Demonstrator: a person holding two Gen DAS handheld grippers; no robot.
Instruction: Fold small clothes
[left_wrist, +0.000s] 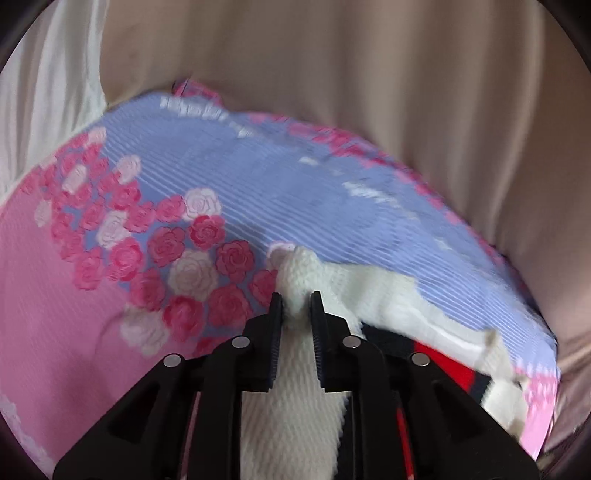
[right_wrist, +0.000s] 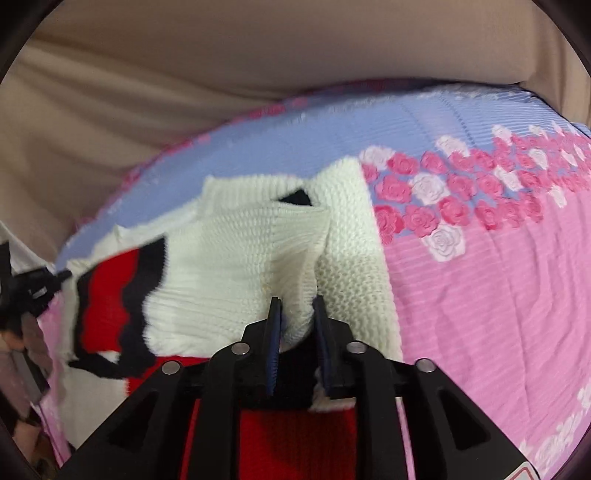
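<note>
bedspread (left_wrist: 229, 177) with roses, beige curtain (left_wrist: 406, 74) behind

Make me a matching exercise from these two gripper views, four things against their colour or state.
Things:
1. knitted sweater
2. ribbed bedspread with roses
3. left gripper
4. curtain-like cloth behind the bed

Descriptions:
A. beige
B. pink and lilac
C. shut on white knit
D. white with red and black bands

Pairs: 1-D, 2-B, 3-C, 4-A
</note>
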